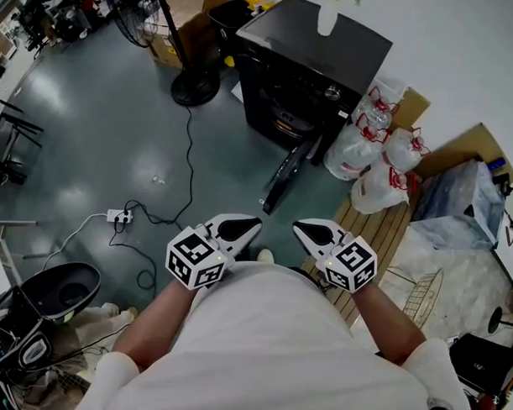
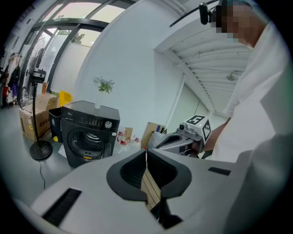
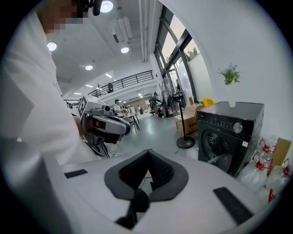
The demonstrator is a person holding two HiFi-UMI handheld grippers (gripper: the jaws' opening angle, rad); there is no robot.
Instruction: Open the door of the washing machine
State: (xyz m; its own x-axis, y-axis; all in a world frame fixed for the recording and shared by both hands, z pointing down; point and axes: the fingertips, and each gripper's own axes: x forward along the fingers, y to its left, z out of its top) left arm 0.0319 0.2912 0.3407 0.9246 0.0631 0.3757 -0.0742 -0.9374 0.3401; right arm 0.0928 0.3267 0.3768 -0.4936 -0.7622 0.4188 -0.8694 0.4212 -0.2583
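The black washing machine [image 1: 308, 63] stands a few steps ahead against the white wall. Its round door [image 1: 284, 174] hangs swung open toward me, and the drum opening [image 2: 86, 139] shows dark; the machine [image 3: 229, 132] also sits at the right of the right gripper view. Both grippers are held close to my body, far from the machine. My left gripper [image 1: 252, 225] is shut with nothing in it, its tips meeting [image 2: 146, 151]. Beside it, my right gripper [image 1: 299, 228] is likewise shut and empty [image 3: 149, 151].
A fan stand's round base [image 1: 195, 87] sits left of the machine, and a cable runs to a power strip [image 1: 120, 215]. White plastic bags [image 1: 367, 153] and a wooden pallet [image 1: 381, 234] lie on the right. A white vase [image 1: 328, 17] stands on the machine's top.
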